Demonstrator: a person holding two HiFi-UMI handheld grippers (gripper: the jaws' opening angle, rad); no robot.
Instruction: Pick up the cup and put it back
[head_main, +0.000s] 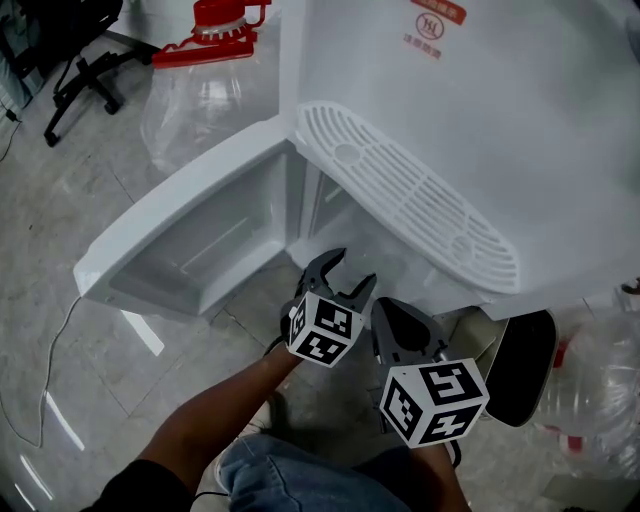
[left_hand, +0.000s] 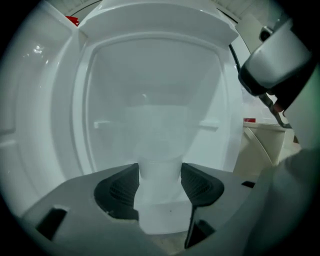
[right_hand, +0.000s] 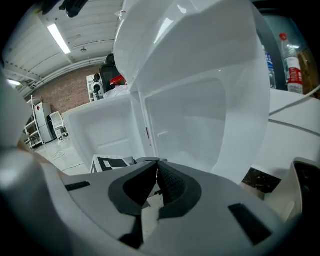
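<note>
A white, faintly translucent cup (left_hand: 159, 172) stands between the ribbed pads (left_hand: 122, 187) of my left gripper (left_hand: 160, 182), and both pads press on its sides. That gripper (head_main: 350, 272) is at the mouth of the open white fridge (head_main: 480, 120), low down by the floor. The cup itself is hidden in the head view. My right gripper (head_main: 388, 308) hangs just to the right and nearer to me. Its jaws meet at the tips (right_hand: 157, 172) with nothing between them. The left gripper's marker cube (right_hand: 112, 162) shows beside it.
The fridge door (head_main: 190, 240) swings out to the left, its shelves bare. A large water bottle with a red cap (head_main: 205, 70) and a chair base (head_main: 85, 75) stand behind. A black object (head_main: 525, 365) and another bottle (head_main: 600, 390) sit at the right. A cable (head_main: 55, 350) lies on the floor.
</note>
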